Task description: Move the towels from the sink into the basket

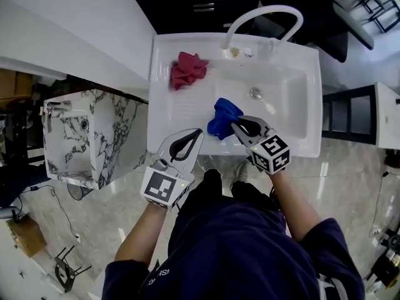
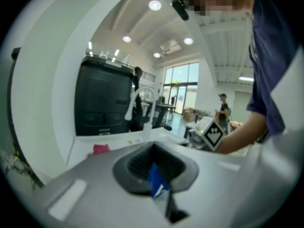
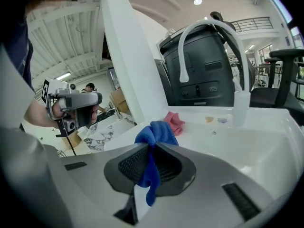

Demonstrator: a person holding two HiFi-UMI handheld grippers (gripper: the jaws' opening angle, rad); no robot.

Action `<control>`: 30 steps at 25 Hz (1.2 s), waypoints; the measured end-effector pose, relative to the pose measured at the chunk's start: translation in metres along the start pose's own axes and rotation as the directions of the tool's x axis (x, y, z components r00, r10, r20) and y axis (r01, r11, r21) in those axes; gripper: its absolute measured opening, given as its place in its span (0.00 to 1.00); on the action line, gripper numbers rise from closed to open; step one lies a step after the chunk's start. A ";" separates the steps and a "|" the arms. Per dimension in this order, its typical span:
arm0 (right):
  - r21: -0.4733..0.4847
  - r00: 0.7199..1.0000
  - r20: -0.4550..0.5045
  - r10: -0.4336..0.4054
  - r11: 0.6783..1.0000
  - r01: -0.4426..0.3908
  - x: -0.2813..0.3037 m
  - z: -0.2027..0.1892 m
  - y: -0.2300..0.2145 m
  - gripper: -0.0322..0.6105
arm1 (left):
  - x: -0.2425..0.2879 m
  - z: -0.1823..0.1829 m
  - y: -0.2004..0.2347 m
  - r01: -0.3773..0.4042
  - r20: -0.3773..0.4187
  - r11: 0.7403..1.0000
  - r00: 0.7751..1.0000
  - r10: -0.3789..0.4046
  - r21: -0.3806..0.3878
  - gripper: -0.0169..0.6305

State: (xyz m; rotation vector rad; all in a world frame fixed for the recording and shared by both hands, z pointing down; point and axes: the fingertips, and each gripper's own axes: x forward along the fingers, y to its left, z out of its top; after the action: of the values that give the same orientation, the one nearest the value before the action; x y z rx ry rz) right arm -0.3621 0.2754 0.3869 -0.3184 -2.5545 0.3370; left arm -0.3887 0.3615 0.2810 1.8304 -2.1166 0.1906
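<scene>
We are mid-carry with the first cloth. The right gripper (image 1: 236, 125) has its jaws pressed on the blue towel (image 1: 223, 117), which bunches beyond the tips and trails back between the pads, and hangs above the front edge of the sink (image 1: 294, 150), near the middle. The left gripper (image 1: 199, 132) sits just beside it at the same edge. Its jaws are together, and a small blue scrap in the seam is, as we read it, a corner of the same towel. The red towel (image 1: 186, 69) lies in the sink's back left corner, untouched. We take the marbled bin (image 1: 112, 144), standing off the sink's left edge, for the basket. Next we need to swing both grippers left together, bring the blue towel over the bin's opening, and only then part the jaws.
</scene>
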 end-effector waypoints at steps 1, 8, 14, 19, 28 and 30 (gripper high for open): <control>0.004 1.000 0.006 -0.007 1.000 0.007 -0.010 -0.001 -0.005 0.11 | 0.005 0.003 -0.009 0.006 -0.005 1.000 1.000 -0.006 0.006 0.03; 0.020 0.998 0.047 -0.040 0.999 0.040 -0.089 -0.012 -0.039 0.11 | 0.041 0.020 -0.075 0.028 0.015 0.999 0.999 -0.029 0.024 0.03; 0.035 0.995 0.080 -0.054 0.998 0.051 -0.151 -0.032 -0.061 0.11 | 0.064 0.028 -0.132 0.030 0.013 0.998 0.999 -0.031 0.058 0.03; 0.067 0.993 0.093 -0.079 0.995 0.073 -0.196 -0.052 -0.076 0.11 | 0.077 0.033 -0.174 0.044 0.010 0.997 0.999 -0.044 0.065 0.03; 0.126 0.972 0.129 -0.194 0.976 0.178 -0.246 -0.076 -0.077 0.11 | 0.085 0.028 -0.216 0.153 -0.003 0.983 0.988 -0.153 0.098 0.03; 0.140 0.964 0.140 -0.226 0.968 0.207 -0.253 -0.078 -0.071 0.11 | 0.081 0.026 -0.220 0.184 0.000 0.978 0.983 -0.185 0.101 0.03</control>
State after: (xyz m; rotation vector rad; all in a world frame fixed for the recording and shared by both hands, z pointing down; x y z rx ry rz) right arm -0.1218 0.1485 0.3510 0.0376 -2.6733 0.4503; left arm -0.1872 0.2417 0.2588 2.0766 -1.9603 0.2471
